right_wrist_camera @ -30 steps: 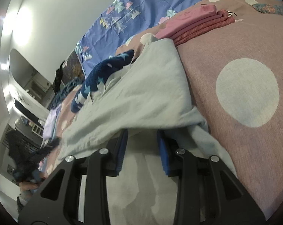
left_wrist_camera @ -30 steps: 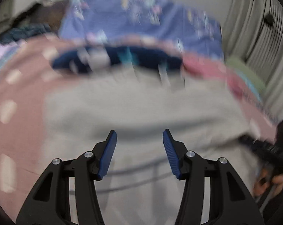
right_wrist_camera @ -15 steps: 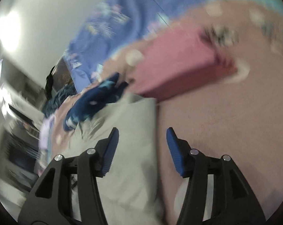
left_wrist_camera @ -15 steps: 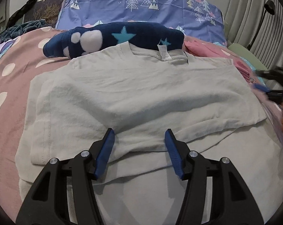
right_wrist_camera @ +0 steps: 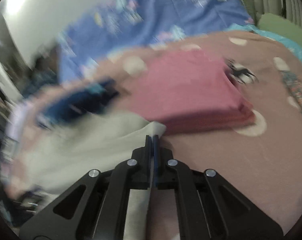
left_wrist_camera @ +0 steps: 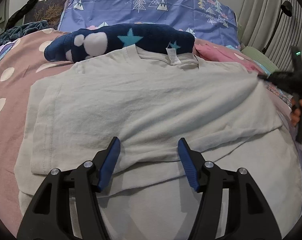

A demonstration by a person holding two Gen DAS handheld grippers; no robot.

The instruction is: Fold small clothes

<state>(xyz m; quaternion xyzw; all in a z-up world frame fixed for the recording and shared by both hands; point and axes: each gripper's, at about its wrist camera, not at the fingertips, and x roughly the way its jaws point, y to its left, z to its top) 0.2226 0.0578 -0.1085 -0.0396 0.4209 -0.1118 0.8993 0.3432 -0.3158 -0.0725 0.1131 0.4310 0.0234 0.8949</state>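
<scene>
While right gripper (right_wrist_camera: 153,138) pinches grey shirt (left_wrist_camera: 143,104) corner — blurred, left gripper (left_wrist_camera: 149,148) opening, empty.

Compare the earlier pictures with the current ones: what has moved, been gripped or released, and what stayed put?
The right gripper has swung to the grey T-shirt's corner beside the folded pink clothes and shut on it; a second ago it held another edge, then let go. The left gripper hovers over the shirt, its jaws opening slightly, nothing between them. The navy star garment and the spotted bedspread are unchanged.
</scene>
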